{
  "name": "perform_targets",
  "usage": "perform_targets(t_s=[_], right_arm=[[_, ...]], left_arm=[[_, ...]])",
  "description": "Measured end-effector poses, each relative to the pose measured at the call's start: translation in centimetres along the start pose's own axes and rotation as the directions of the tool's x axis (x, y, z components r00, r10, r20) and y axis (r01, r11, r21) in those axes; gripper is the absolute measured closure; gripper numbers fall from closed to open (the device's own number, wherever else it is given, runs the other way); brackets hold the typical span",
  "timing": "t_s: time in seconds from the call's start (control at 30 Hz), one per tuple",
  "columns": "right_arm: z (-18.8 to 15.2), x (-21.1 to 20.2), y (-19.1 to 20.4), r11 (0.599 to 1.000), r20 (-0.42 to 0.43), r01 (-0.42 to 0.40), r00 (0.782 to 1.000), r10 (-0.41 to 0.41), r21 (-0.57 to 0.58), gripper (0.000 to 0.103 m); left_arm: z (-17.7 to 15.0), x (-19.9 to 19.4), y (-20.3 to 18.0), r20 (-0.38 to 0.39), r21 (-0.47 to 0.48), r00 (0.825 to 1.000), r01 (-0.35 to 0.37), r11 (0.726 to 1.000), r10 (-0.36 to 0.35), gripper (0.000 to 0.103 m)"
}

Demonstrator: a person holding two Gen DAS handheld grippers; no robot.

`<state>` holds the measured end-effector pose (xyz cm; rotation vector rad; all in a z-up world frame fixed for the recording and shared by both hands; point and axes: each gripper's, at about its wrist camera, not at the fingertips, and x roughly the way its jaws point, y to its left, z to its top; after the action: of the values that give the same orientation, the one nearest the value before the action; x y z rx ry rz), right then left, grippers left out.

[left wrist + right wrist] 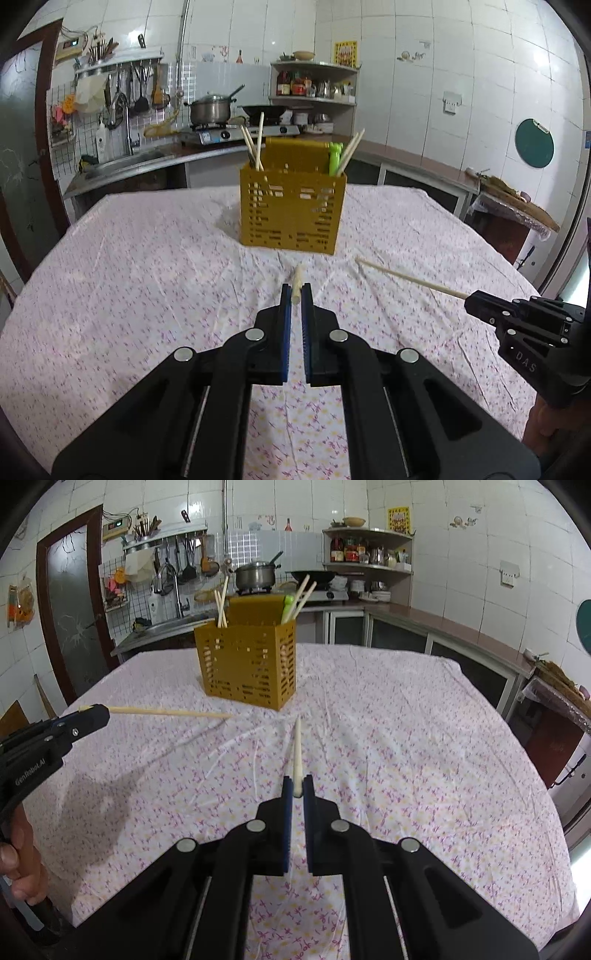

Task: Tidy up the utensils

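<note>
Above the surface [147,258], both my claws pinch a chopstick each — left claw [296,291], right claw [296,782] — next, tip them into the caddy [291,210].

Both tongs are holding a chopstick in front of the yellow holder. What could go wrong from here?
1. The left tongs and right tongs each pinch a chopstick near one end, so it may pivot or slip.
2. The yellow holder already has chopsticks leaning outward and a green utensil; an incoming tip may catch on them.
3. Both long sticks point toward the holder, so they may cross or tip it.
</note>
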<state>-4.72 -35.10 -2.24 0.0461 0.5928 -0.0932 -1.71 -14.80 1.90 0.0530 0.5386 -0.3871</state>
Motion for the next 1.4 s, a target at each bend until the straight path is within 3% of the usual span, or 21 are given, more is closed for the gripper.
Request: perform_targets(t_s=[0.37,0.63,1.1,1.4], right_arm=[[2.7,-1.0,-0.2,1.0,0.097,0.015,0.995,-0.015,-0.004,0.097],[3.9,-1.0,0.0,1.0,0.124,0.019,0.992,-0.017,-0.019,0.097],[3.8,0.0,0.2,0.999,0.108,0.027,0.994,-0.024,-0.022,0.097],[2.4,0.9,-1.0,1.0,0.049,0.025,0.998,-0.024,-0.008,0.096]], left_arm=[[3.1,-0.3,2.1,0.098,-0.016,0.995,-0.016,1.0,0.017,0.099],[3.8,0.1,2.4,0.124,-0.015,0.992,-0.02,1.0,0.022,0.099],[3.7,0.8,2.6,0.129,-0.016,0.991,-0.03,0.999,0.032,0.099],[3.2,0.9,2.7,0.124,-0.017,0.992,-0.023,1.0,0.025,0.099]])
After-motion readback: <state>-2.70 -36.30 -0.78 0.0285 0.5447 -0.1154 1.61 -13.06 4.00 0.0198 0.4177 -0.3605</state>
